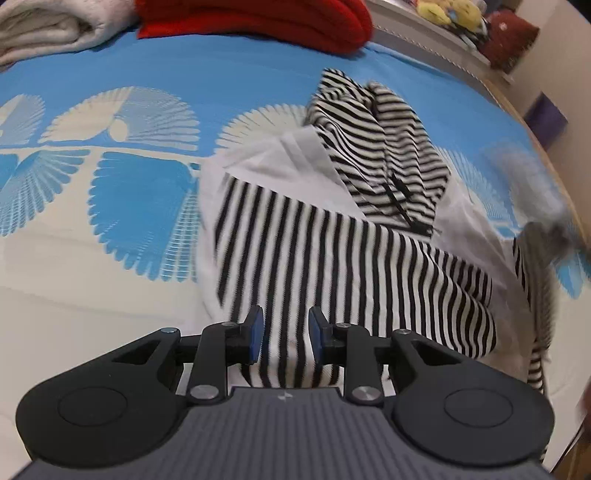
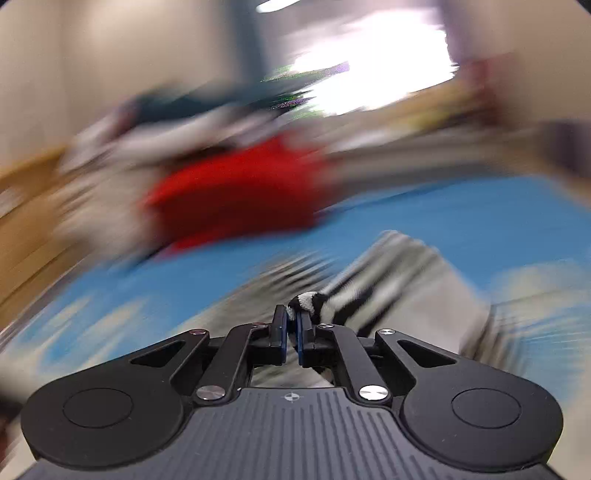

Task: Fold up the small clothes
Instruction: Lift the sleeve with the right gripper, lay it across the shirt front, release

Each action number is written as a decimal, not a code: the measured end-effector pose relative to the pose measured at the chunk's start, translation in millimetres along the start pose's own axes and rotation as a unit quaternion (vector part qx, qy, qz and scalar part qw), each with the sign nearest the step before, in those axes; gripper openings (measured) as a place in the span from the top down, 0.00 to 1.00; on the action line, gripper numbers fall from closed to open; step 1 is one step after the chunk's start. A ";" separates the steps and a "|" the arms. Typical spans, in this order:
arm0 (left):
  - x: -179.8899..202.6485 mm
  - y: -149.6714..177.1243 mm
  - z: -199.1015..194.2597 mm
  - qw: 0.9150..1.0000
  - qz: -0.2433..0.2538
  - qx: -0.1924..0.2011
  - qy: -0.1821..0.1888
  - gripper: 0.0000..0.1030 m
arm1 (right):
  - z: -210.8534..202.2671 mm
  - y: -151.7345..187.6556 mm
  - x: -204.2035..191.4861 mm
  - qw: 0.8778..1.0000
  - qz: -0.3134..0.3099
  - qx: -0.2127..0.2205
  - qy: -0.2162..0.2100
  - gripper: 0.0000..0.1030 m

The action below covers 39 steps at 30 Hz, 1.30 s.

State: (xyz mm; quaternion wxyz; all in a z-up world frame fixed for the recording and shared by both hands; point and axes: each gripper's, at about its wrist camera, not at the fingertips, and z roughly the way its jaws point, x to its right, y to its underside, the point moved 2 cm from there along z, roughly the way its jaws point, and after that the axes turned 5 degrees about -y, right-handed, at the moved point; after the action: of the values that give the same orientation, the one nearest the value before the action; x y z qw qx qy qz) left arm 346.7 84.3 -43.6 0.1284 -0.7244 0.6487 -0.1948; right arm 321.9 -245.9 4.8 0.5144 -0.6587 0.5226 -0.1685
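Looks like somebody's bedroom at home: a bed with a blue and white patterned bedspread (image 1: pixel 147 192) is stretching out ahead of the tool, folded red (image 1: pixel 258 18) and cream blankets (image 1: pixel 48 29) are sitting beyond, plush toys (image 1: pixel 450 11) are lining a shelf far right.

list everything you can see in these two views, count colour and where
striped garment: one, black and white, crumpled on the bed just ahead of the left gripper
bedsheet: one, blue with white fan pattern, under everything
red fabric: one pile, red, far edge of the bed
white towel: one, off-white, folded, far left beside the red fabric
plush toys: a few, mostly yellow, on the ledge beyond the bed
left gripper: one, black with blue pads, jaws apart over the striped garment
right gripper: one, black with blue pads, pinching a bit of the striped garment; view blurred
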 end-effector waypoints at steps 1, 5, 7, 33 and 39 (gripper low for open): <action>-3.3 -2.2 -1.8 1.000 -0.007 0.001 0.002 0.72 | 14.2 11.3 -19.5 0.998 -0.002 -0.046 -0.049 0.94; -14.4 -10.9 -8.9 0.999 -0.036 0.006 0.016 0.72 | 39.2 38.1 -49.1 0.985 0.021 -0.157 -0.068 0.89; -17.0 -13.3 -10.5 0.999 -0.045 0.008 0.019 0.72 | 35.4 29.9 -47.3 0.985 0.042 -0.168 -0.017 0.87; 107.3 5.4 52.0 0.998 0.045 0.016 0.052 0.50 | 10.2 12.0 54.3 0.949 0.236 -0.125 0.169 0.60; 125.4 13.8 78.9 0.996 0.090 -0.010 0.003 0.44 | 5.0 8.8 63.4 0.944 0.248 -0.115 0.185 0.60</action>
State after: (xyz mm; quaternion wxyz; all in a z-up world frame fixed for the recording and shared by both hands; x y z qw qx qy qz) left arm 380.1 -46.9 -105.5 0.1368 -0.6635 0.7137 -0.1779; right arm 346.3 -297.3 -24.8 0.3549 -0.5201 0.7713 -0.0931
